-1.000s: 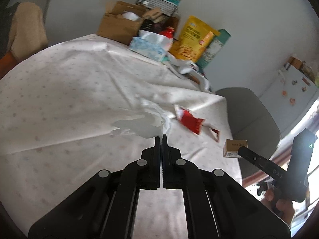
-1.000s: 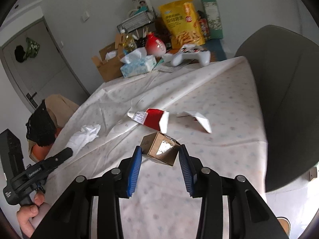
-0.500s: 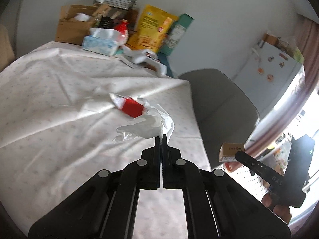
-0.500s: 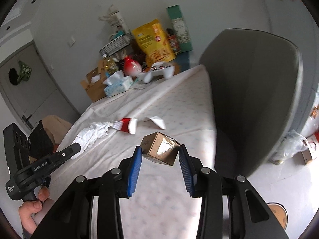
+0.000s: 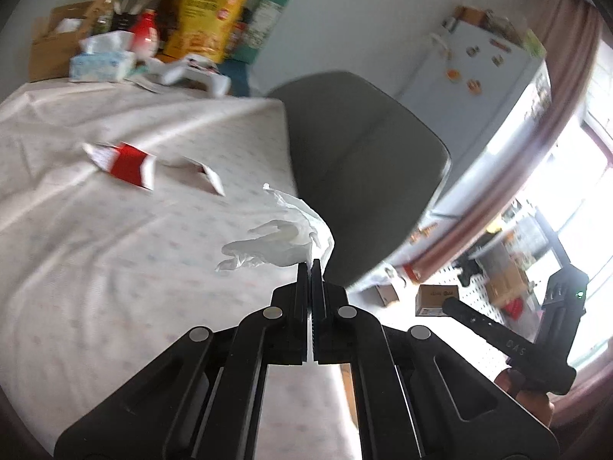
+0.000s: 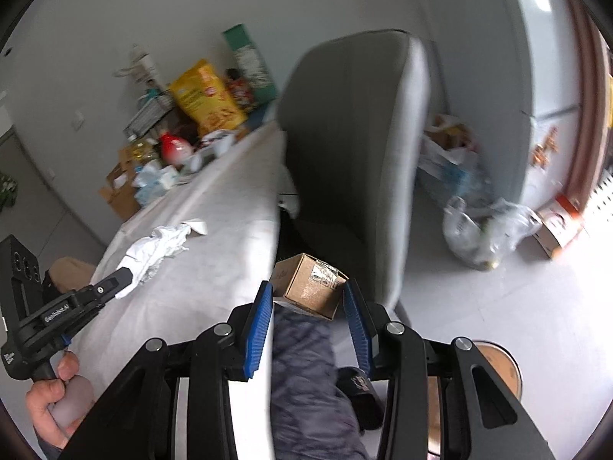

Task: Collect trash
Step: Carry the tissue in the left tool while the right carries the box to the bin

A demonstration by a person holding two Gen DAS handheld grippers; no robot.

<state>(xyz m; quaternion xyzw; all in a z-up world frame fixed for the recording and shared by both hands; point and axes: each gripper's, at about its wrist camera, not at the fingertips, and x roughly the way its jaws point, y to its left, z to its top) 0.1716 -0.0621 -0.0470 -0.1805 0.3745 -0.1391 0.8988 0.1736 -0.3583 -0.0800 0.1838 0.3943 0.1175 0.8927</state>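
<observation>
My left gripper [image 5: 310,268] is shut on a crumpled white tissue [image 5: 283,239] and holds it above the right edge of the table [image 5: 115,230]. The tissue also shows in the right wrist view [image 6: 157,249]. My right gripper [image 6: 308,295] is shut on a small brown cardboard box [image 6: 308,287], held off the table beside the grey chair [image 6: 352,145]. The box also shows in the left wrist view [image 5: 435,299]. A red and white wrapper [image 5: 126,161] and a white paper scrap [image 5: 208,176] lie on the tablecloth.
The table's far end holds a tissue box [image 5: 99,63], a yellow snack bag [image 5: 208,15], a cardboard box [image 5: 49,50] and a white controller [image 5: 195,74]. A filled clear plastic bag [image 6: 486,230] sits on the floor by the fridge [image 5: 479,73]. A round brown object [image 6: 498,368] is below right.
Both grippers have swung right, off the table toward the chair and floor. The tissue left the tablecloth and hangs from my left gripper. The box stays clamped in my right gripper.
</observation>
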